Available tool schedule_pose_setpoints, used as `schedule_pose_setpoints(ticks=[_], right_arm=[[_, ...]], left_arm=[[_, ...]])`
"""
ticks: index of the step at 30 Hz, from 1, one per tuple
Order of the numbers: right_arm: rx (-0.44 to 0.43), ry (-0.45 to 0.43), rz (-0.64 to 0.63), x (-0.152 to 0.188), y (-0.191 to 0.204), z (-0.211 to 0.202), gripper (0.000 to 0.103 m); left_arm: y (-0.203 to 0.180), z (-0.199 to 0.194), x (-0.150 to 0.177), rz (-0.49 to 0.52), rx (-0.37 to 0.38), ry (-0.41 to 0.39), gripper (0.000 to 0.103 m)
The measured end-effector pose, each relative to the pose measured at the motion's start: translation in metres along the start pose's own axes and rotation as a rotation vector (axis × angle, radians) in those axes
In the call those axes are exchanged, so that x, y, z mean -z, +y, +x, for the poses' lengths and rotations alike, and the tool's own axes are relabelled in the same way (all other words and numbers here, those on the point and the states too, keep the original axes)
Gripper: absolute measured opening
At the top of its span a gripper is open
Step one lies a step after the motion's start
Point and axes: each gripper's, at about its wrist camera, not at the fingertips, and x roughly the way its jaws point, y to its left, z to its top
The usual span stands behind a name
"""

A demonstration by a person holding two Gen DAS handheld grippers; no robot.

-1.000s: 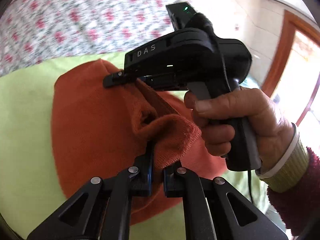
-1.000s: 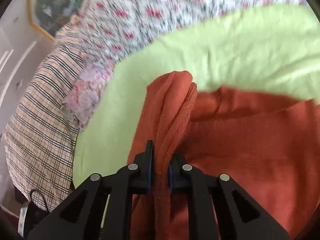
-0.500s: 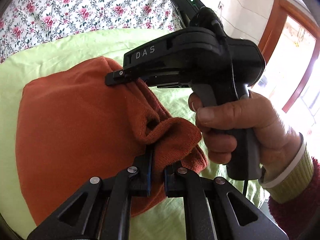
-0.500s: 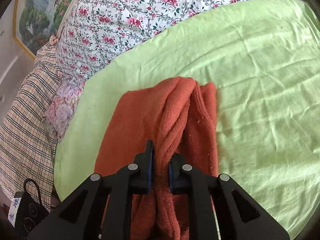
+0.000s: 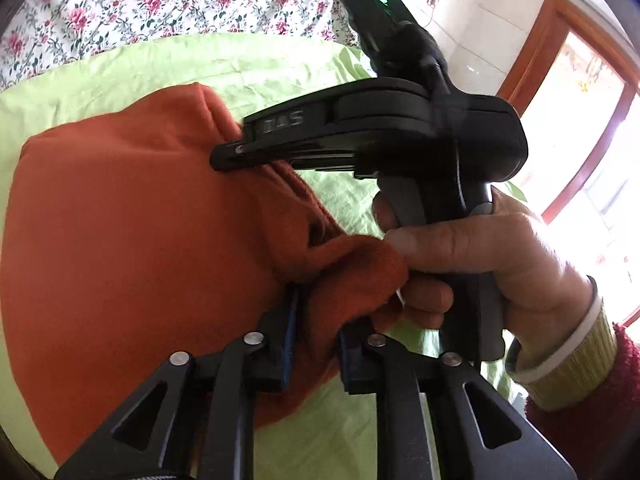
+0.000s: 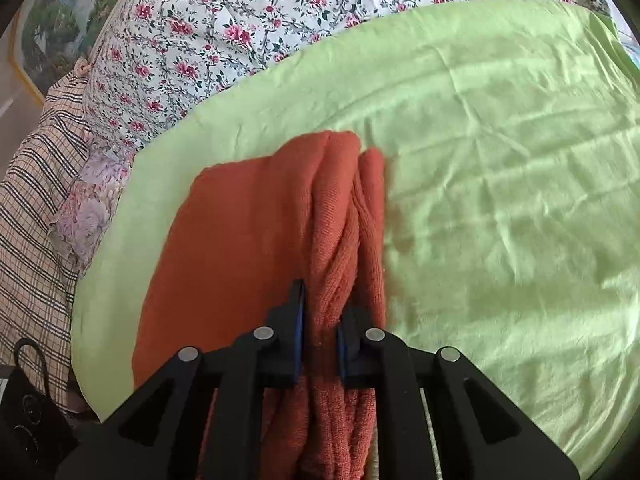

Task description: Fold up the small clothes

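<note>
An orange knitted garment [image 5: 120, 240] lies folded on a light green sheet [image 5: 280, 64]. My left gripper [image 5: 316, 320] is shut on a bunched edge of it near the bottom of the left wrist view. The right gripper [image 5: 224, 156], held by a hand, pinches the garment's far edge there. In the right wrist view my right gripper [image 6: 320, 320] is shut on a thick fold of the orange garment [image 6: 240, 240], which lies to the left on the green sheet [image 6: 500, 200].
A floral quilt [image 6: 240, 20] borders the far side of the green sheet. A checked cloth [image 6: 28, 220] lies at the left. A black pouch [image 6: 24, 412] sits at bottom left. A wood-framed doorway [image 5: 580, 100] is at the right.
Both grippers have carried the garment's edge across, so the orange garment now lies folded narrower on the sheet. Both stay shut on it. The left jaws look slightly wider.
</note>
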Motion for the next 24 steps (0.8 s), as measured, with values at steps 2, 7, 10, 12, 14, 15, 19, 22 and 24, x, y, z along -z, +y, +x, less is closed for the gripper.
schedule_pose_setpoints(ticks=[2, 7, 10, 12, 14, 15, 19, 22, 24], right_arm=[[0.003, -0.006, 0.005, 0.002, 0.001, -0.005, 0.020], [0.033, -0.032, -0.002, 0.009, 0.007, -0.027, 0.061], [0.041, -0.062, -0.009, 0.013, 0.009, -0.038, 0.078], [0.040, -0.051, -0.004, 0.015, 0.008, -0.038, 0.078], [0.027, -0.027, 0.017, 0.016, 0.003, -0.032, 0.078], [0.029, -0.017, 0.028, 0.016, 0.000, -0.029, 0.078], [0.022, 0.013, 0.052, 0.018, -0.007, -0.015, 0.078], [-0.012, 0.036, 0.071, 0.017, -0.012, -0.007, 0.078], [-0.034, 0.050, 0.085, 0.015, -0.014, -0.004, 0.079]], left_arm=[[0.007, -0.009, 0.001, -0.004, 0.012, 0.001, 0.033], [0.042, -0.064, 0.018, -0.084, -0.015, -0.069, 0.077], [0.081, -0.090, 0.021, -0.178, -0.076, -0.117, 0.084], [0.112, -0.096, 0.021, -0.256, -0.119, -0.130, 0.086], [0.137, -0.094, 0.017, -0.341, -0.143, -0.109, 0.087], [0.153, -0.090, 0.018, -0.389, -0.136, -0.093, 0.087], [0.201, -0.064, 0.015, -0.533, -0.059, -0.036, 0.087], [0.215, -0.036, 0.011, -0.584, 0.015, -0.015, 0.087], [0.213, -0.026, 0.003, -0.559, 0.023, -0.030, 0.084]])
